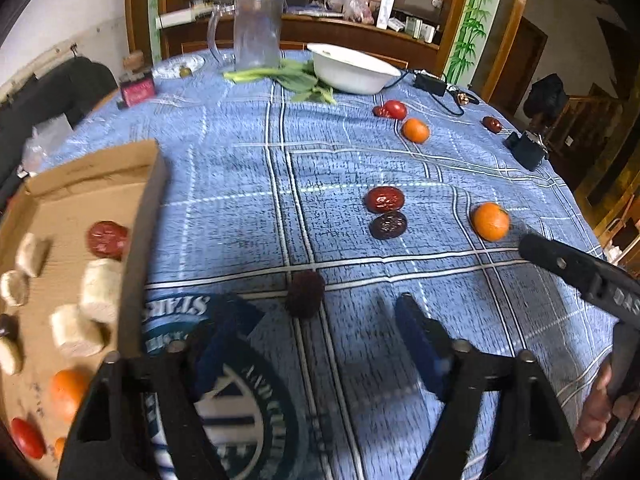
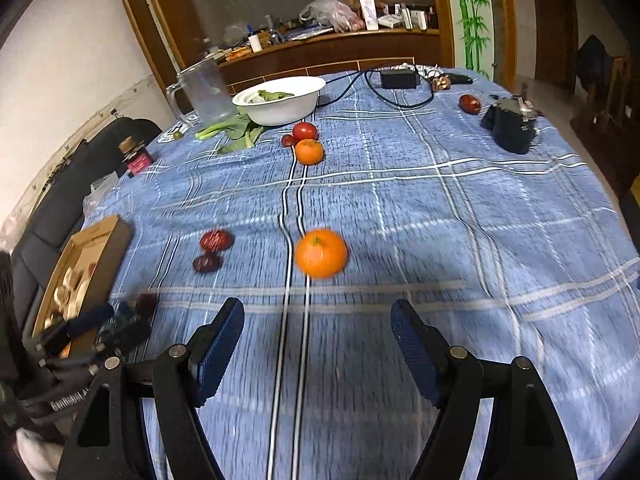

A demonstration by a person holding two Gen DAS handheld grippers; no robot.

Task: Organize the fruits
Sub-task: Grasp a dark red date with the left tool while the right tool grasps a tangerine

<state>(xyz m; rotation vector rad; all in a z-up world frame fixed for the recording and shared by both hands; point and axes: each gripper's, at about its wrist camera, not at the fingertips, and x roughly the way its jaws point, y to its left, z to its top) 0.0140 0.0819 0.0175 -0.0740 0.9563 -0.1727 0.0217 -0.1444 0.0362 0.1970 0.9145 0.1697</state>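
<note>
Both tongs gape wide and empty: left tongs near a dark berry, right tongs facing an orange on the worktop.

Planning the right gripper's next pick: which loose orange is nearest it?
The orange straight ahead of the open right gripper, beside two dates; the other orange lies farther, by the tomato.

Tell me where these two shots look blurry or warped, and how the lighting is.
Left wrist view: the cardboard box and the pieces inside it smear with motion blur; the far tangerine stays fairly sharp. Right wrist view: the near tangerine and the tablecloth in the foreground streak. Both views: fisheye bends the table edge and darkens the corners; dim, warm indoor light, soft shadows.
</note>
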